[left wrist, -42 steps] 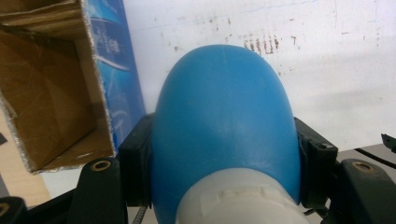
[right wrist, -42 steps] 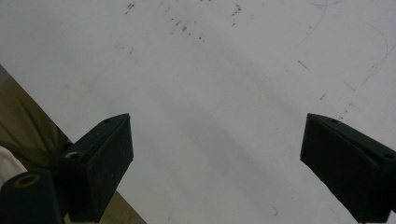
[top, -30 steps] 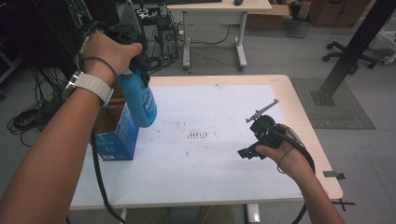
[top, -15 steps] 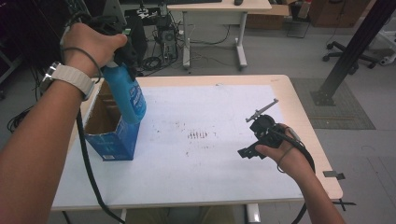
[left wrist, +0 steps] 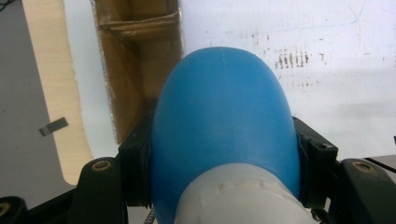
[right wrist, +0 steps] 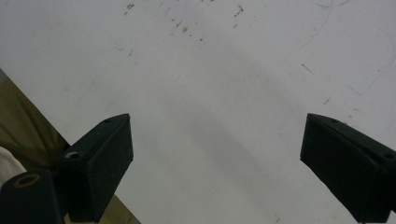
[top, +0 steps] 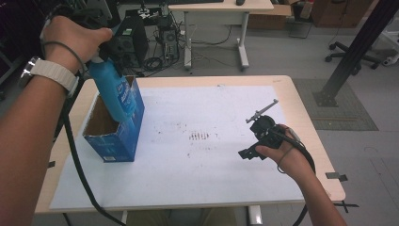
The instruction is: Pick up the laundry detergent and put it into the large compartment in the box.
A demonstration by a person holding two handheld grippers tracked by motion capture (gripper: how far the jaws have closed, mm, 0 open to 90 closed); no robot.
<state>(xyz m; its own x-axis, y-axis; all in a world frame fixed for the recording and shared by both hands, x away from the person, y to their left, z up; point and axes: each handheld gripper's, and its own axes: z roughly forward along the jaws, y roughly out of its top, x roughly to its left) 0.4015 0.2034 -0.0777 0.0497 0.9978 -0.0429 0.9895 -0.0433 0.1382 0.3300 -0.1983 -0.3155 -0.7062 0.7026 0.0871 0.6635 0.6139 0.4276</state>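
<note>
Left gripper [top: 101, 44] now carries blue bottle [top: 113, 92] over open box [top: 110, 132]; fingers clamp bottle's sides. Right gripper [right wrist: 215, 158] fingers wide, empty, above table [top: 211, 179]. Bottle's base hidden behind box wall.

A white sheet [top: 197, 169] covers the wooden table [top: 308, 127]; desks stand behind.

One blue bottle [top: 113, 92], one open blue cardboard box [top: 113, 141], one white sheet [top: 211, 165] covering one table [top: 301, 103], and two claws, left [top: 101, 40] and right [top: 256, 136].
</note>
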